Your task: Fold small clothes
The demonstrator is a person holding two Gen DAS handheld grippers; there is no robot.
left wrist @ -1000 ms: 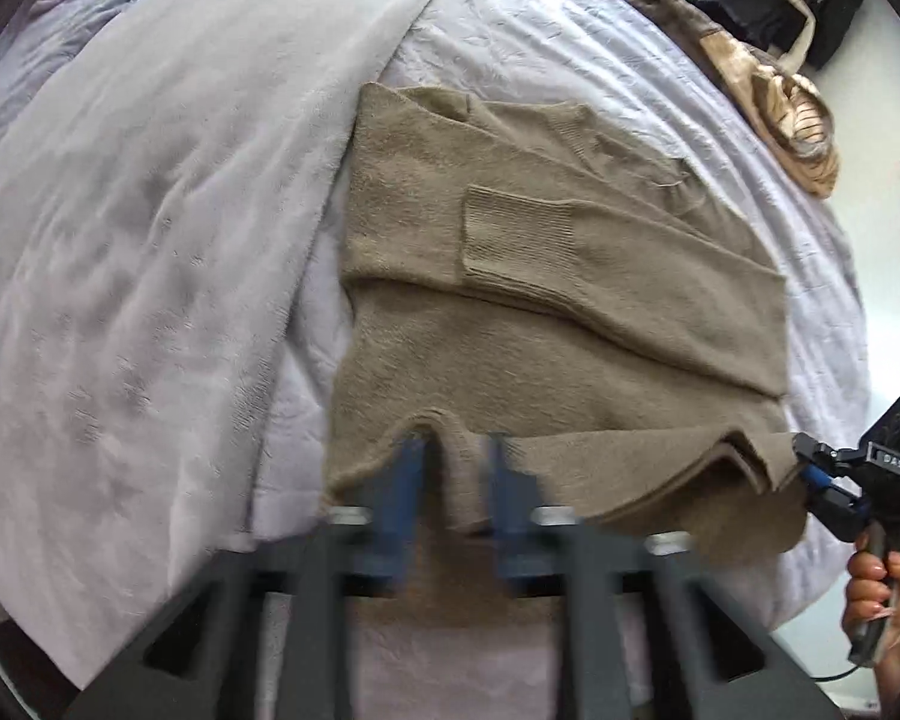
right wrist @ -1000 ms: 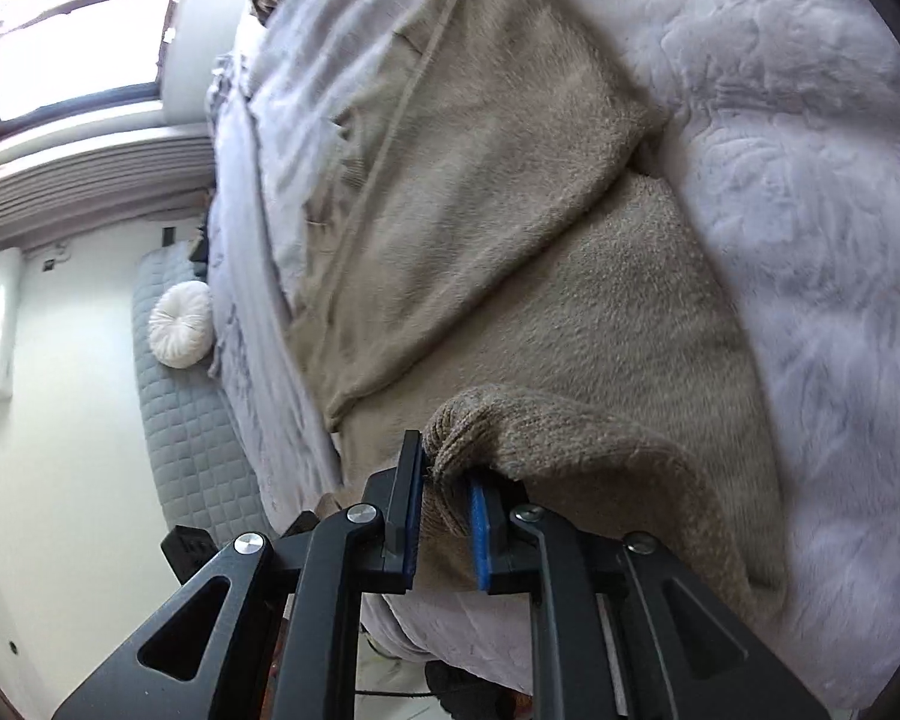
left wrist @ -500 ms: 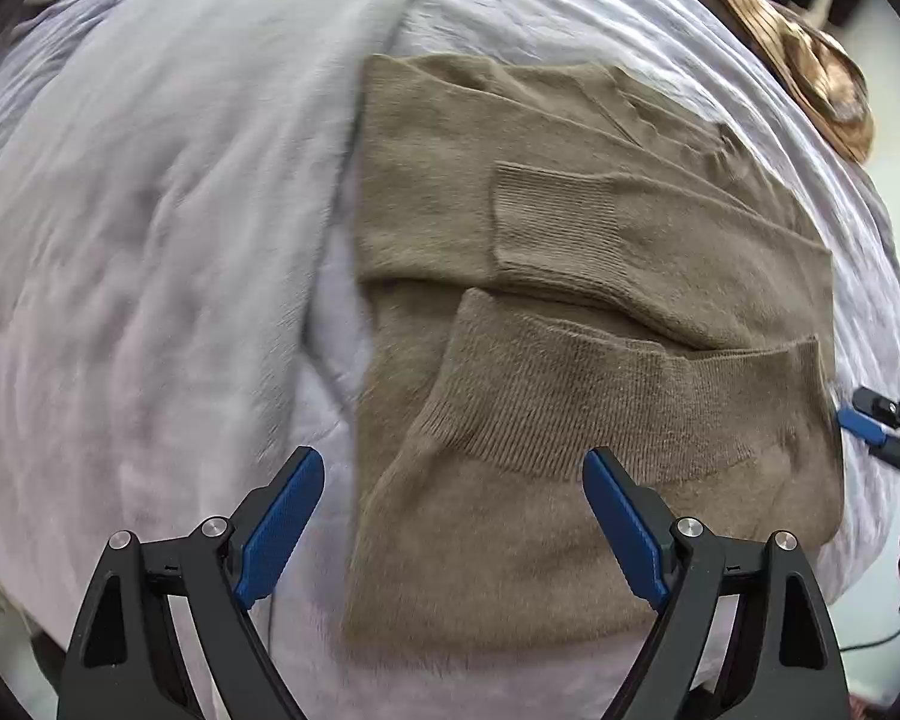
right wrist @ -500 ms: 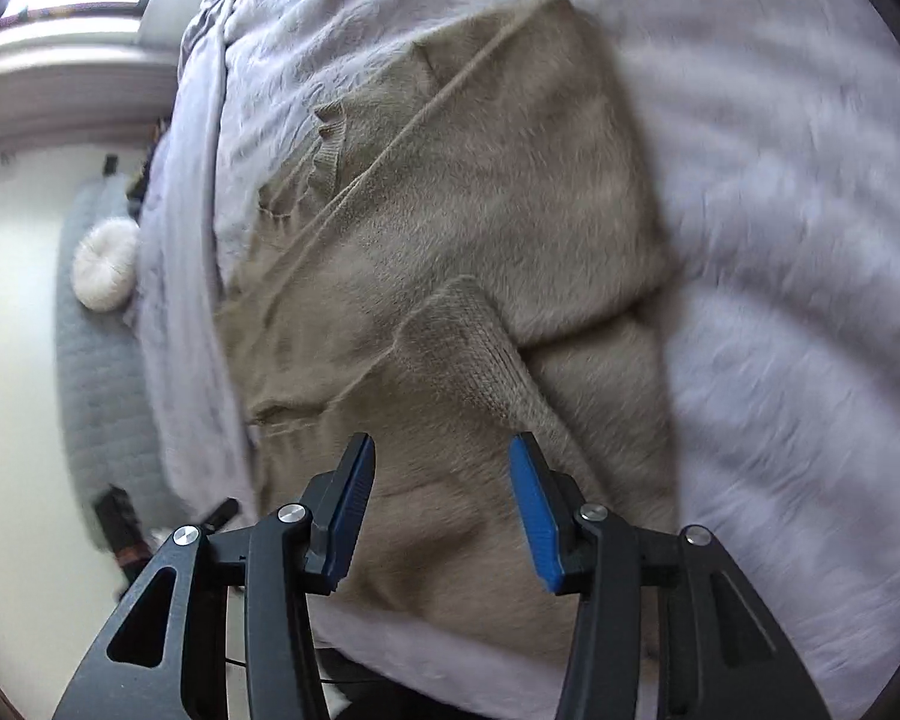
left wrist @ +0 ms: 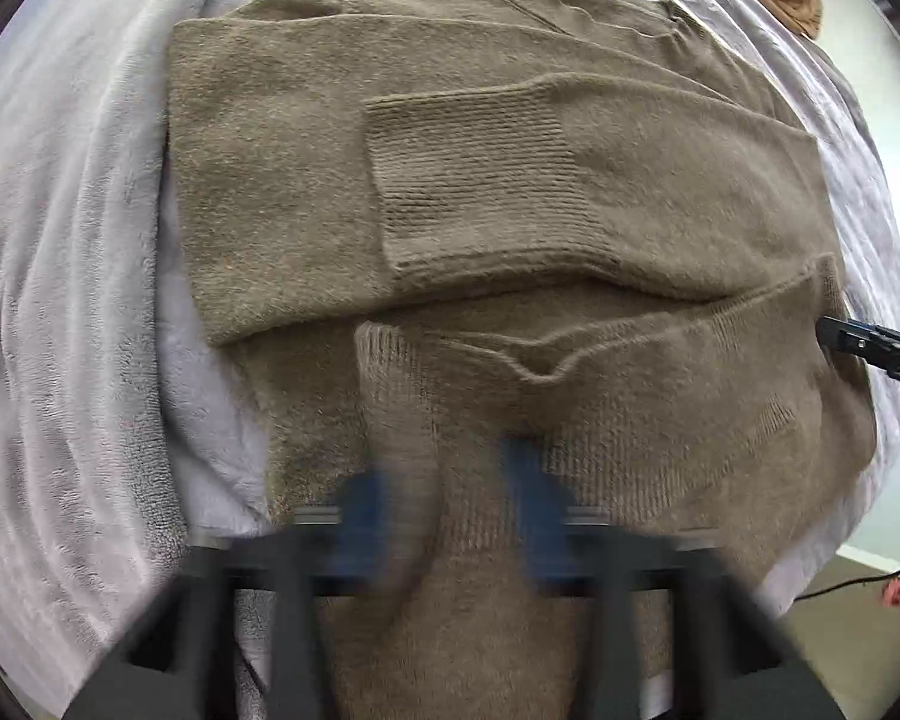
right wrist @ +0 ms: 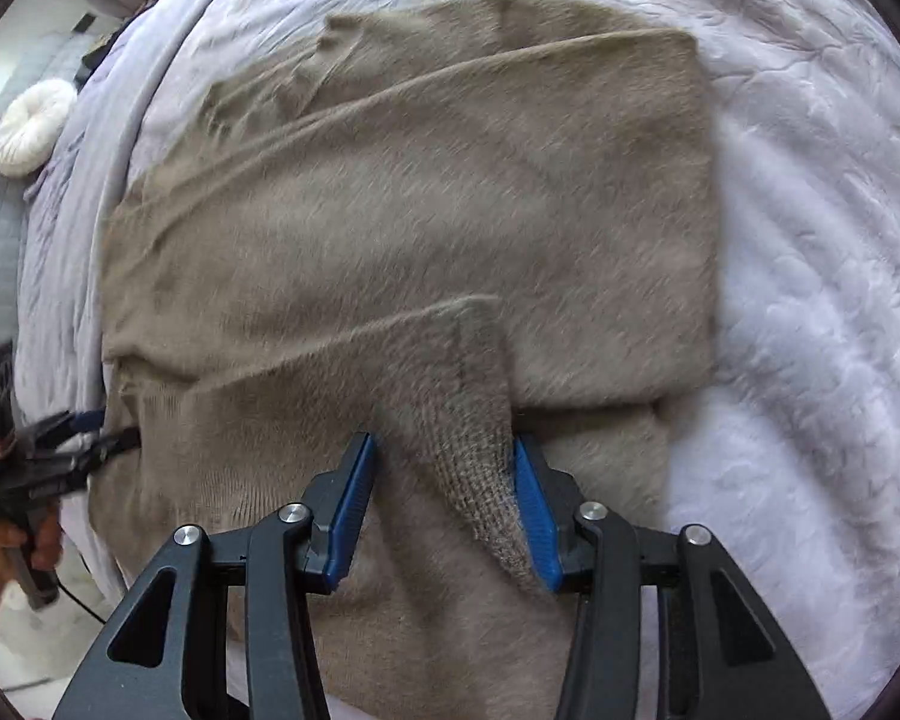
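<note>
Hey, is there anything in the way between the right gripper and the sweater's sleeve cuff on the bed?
Nothing visible is in the way. The right gripper sits directly over the sweater, its jaws closing with the sleeve cuff between them. Only knit fabric shows in that gap.

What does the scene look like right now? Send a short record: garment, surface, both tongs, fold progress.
garment: tan knit sweater, lying flat, both sleeves folded across the body
surface: pale lilac bed cover
left tongs: shut on a ridge of sweater fabric; view blurred
right tongs: closing, ribbed sleeve cuff between the pads, not yet pinched
fold progress: sleeves in, body not yet folded over
</note>
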